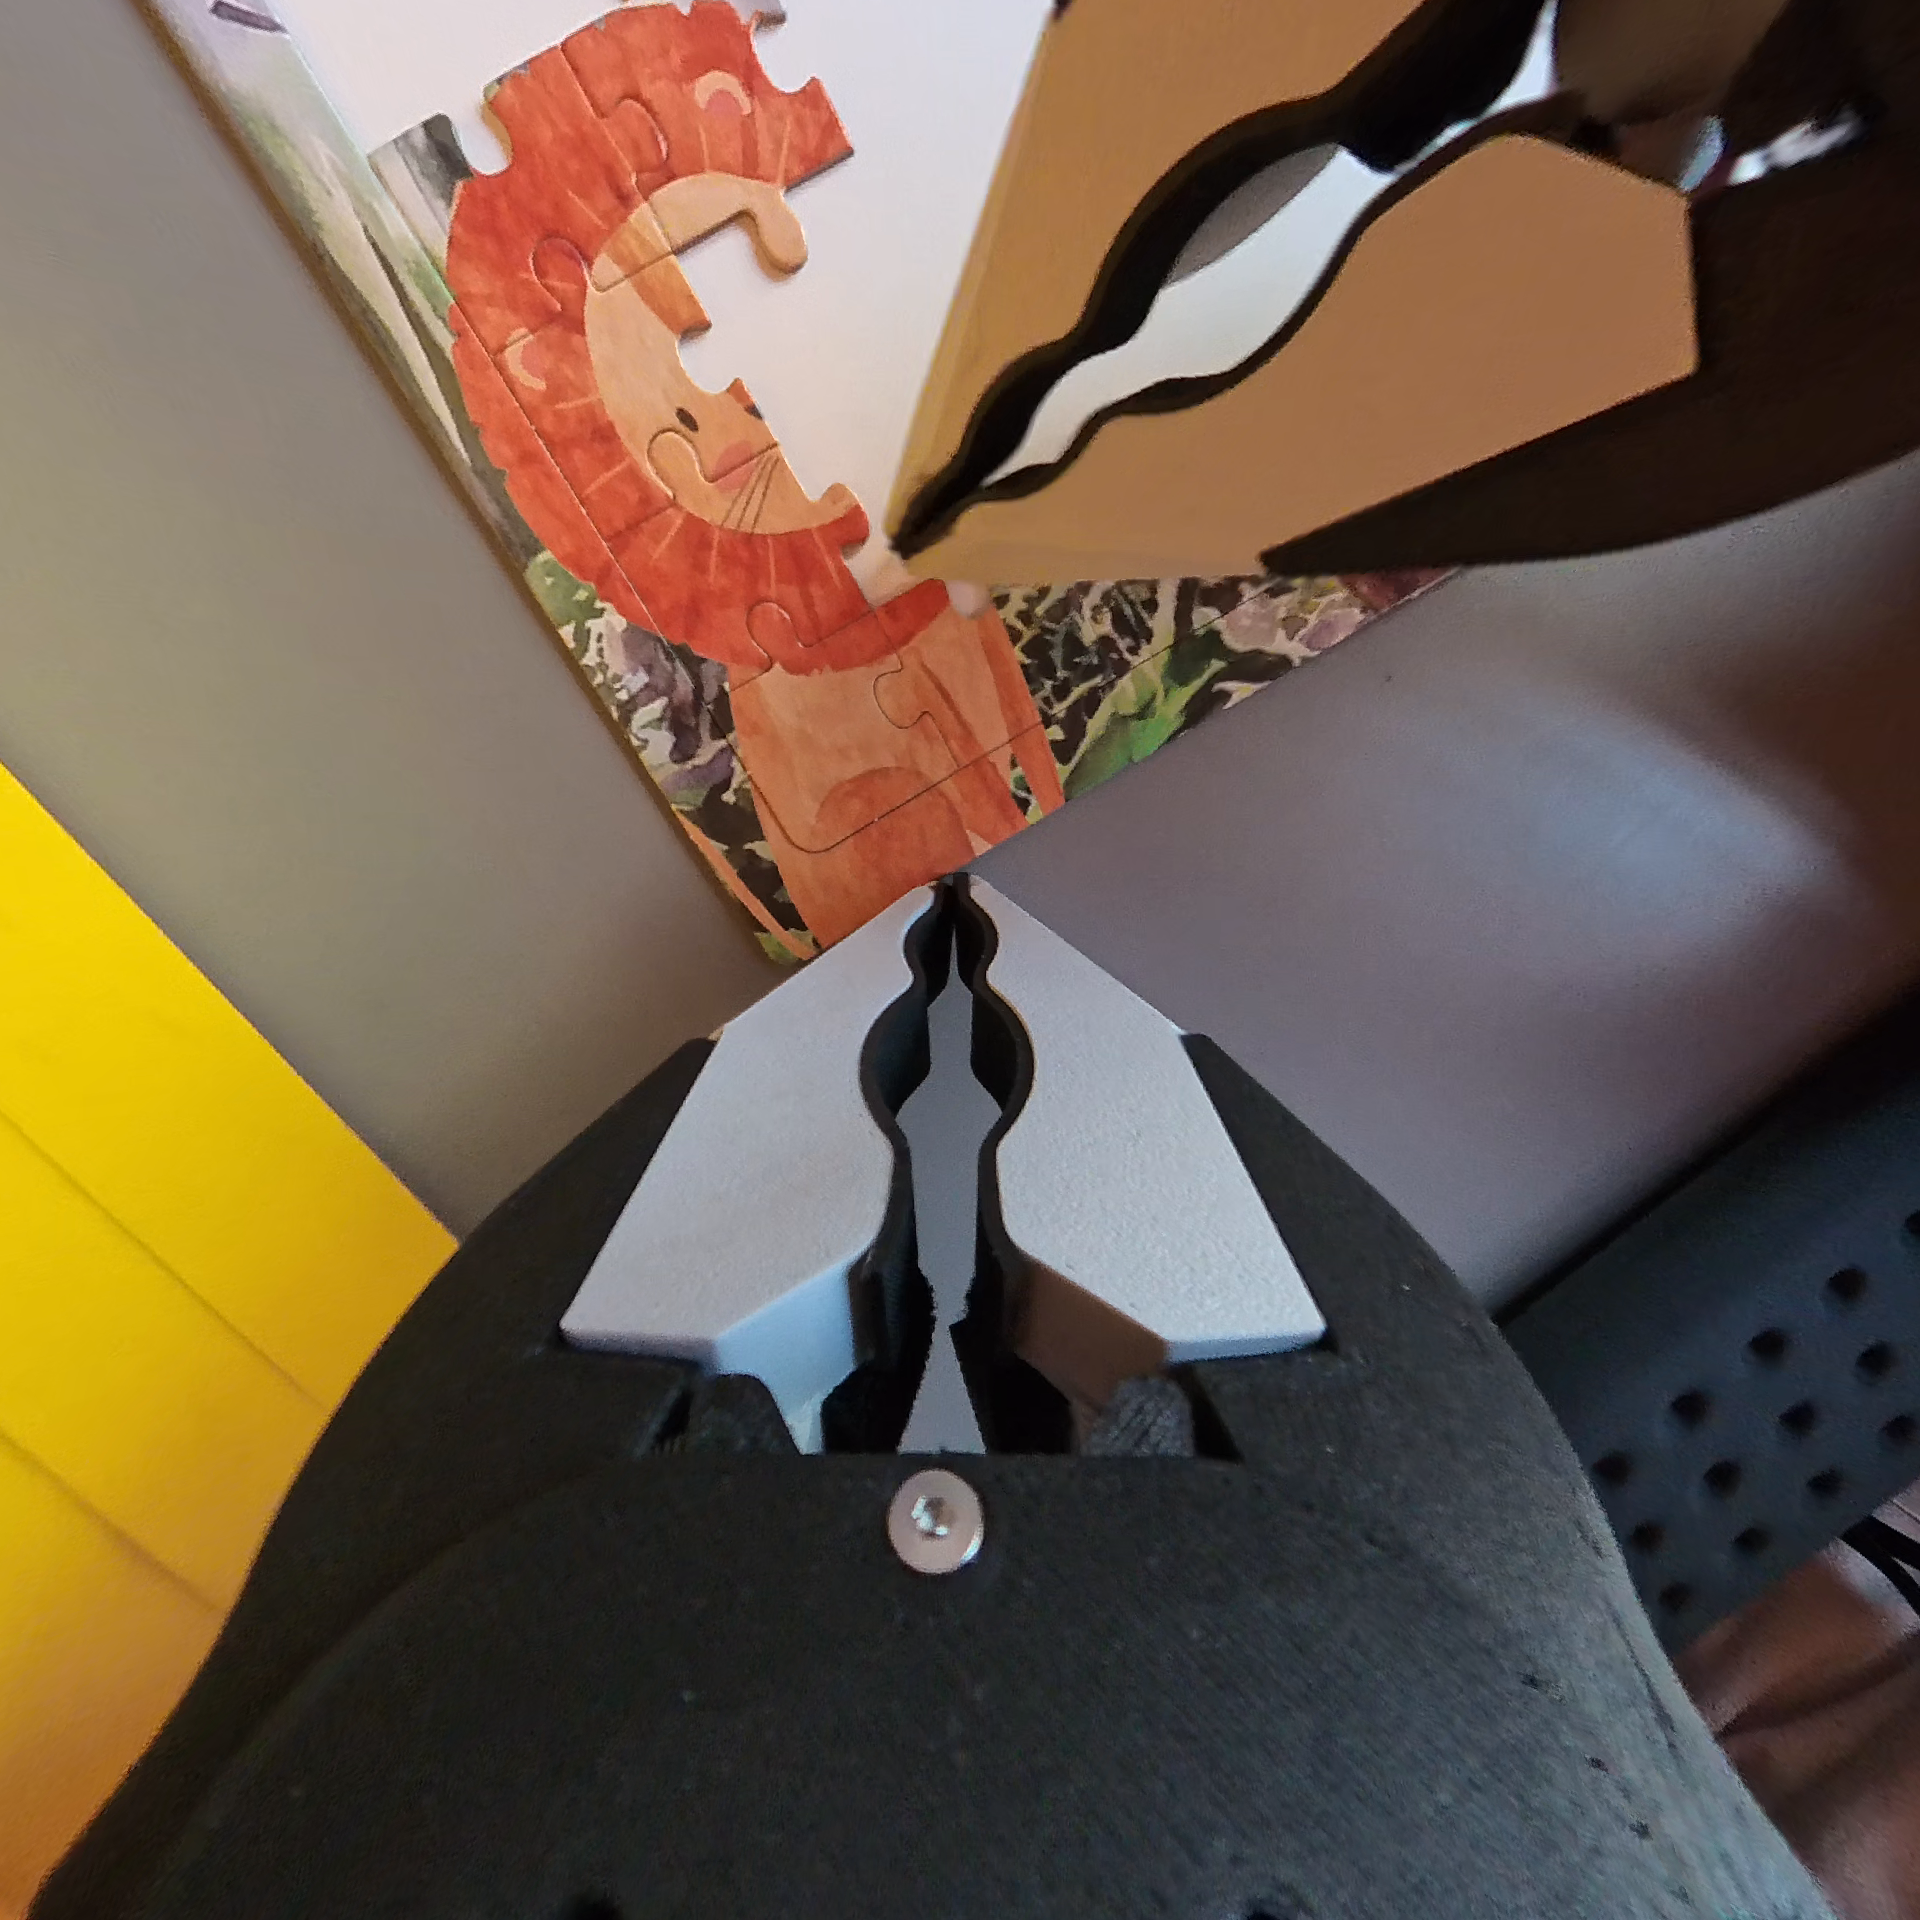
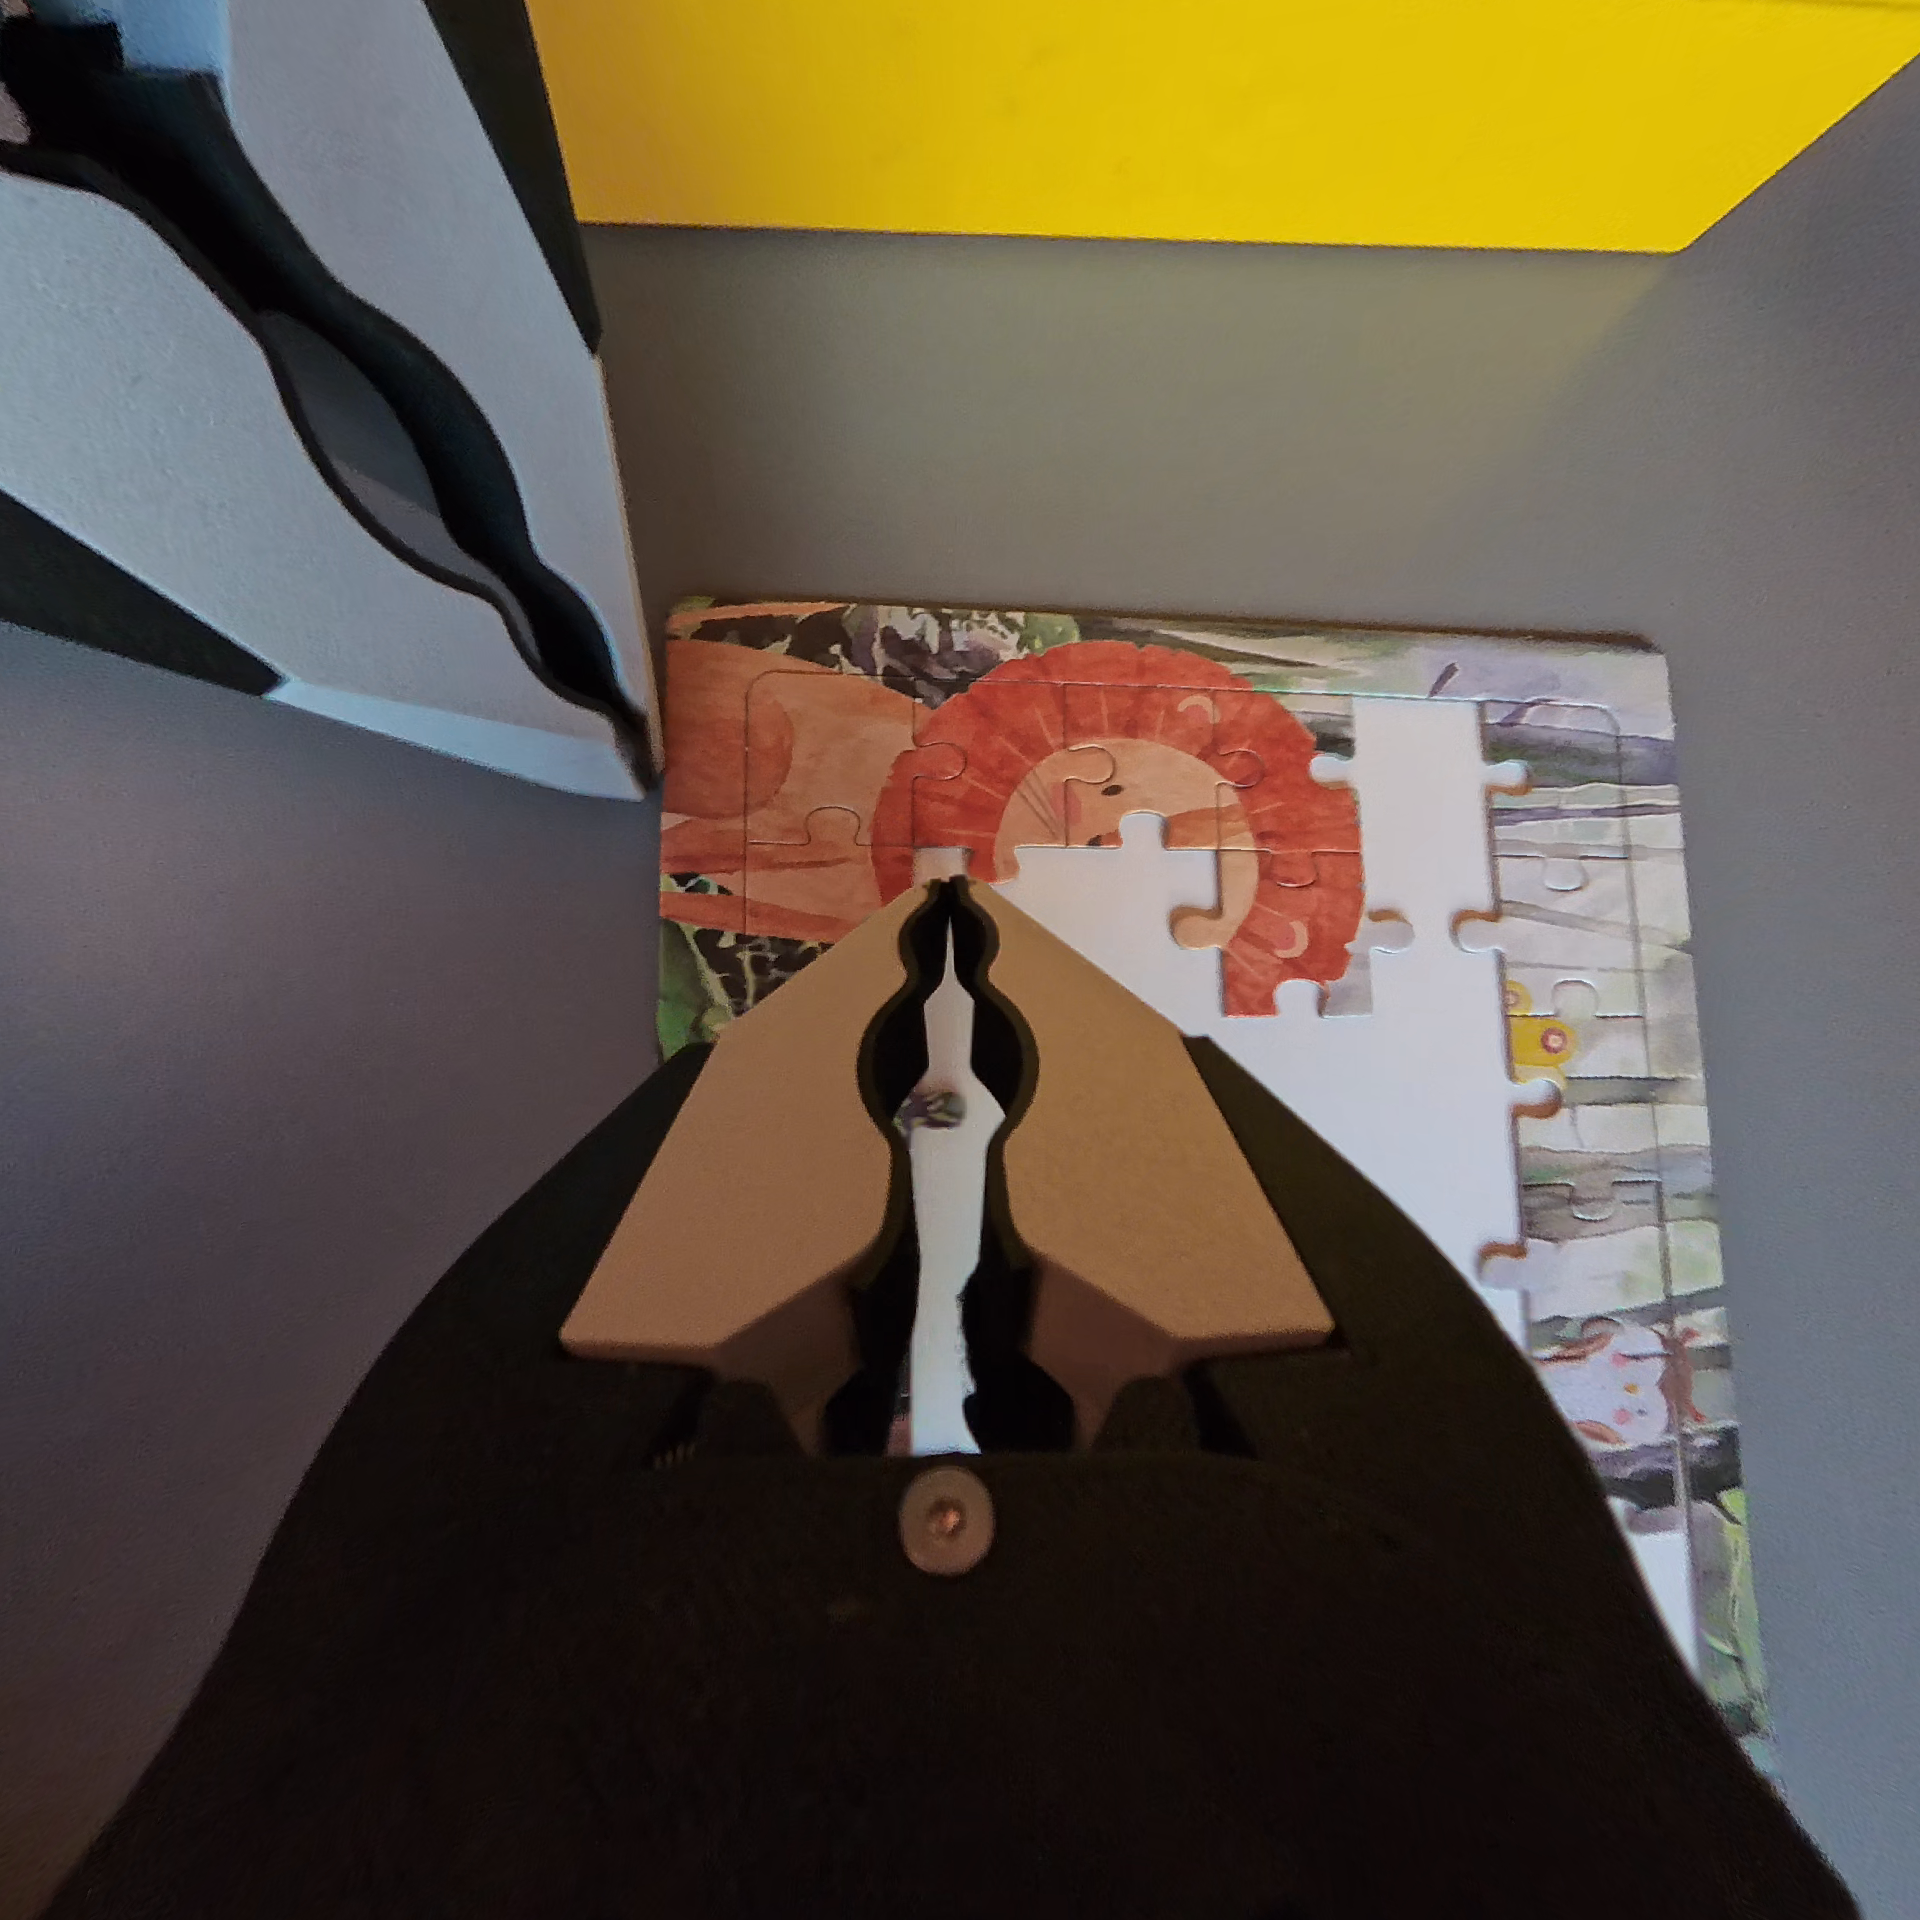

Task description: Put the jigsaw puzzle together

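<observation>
The jigsaw puzzle board (image 2: 1590, 665) lies flat on the grey table (image 2: 312, 1039). The orange lion (image 2: 1122, 748) is partly assembled at its far left, and a bare white area (image 2: 1351, 1122) shows in the middle. My right gripper (image 2: 951, 885) has tan fingers, is shut, and its tips sit at the lower edge of the lion's mane with no piece seen between them. My left gripper (image 1: 956, 888) has grey fingers, is shut and empty, and sits just off the board's corner near the lion's body (image 1: 873, 748). Each gripper shows in the other view: the right (image 1: 909, 540), the left (image 2: 634, 748).
A yellow surface (image 2: 1143, 104) borders the table beyond the board and shows at the left of the left wrist view (image 1: 125, 1143). A black perforated chair part (image 1: 1766, 1403) lies past the table edge. Fitted landscape pieces (image 2: 1600, 1039) line the board's right side.
</observation>
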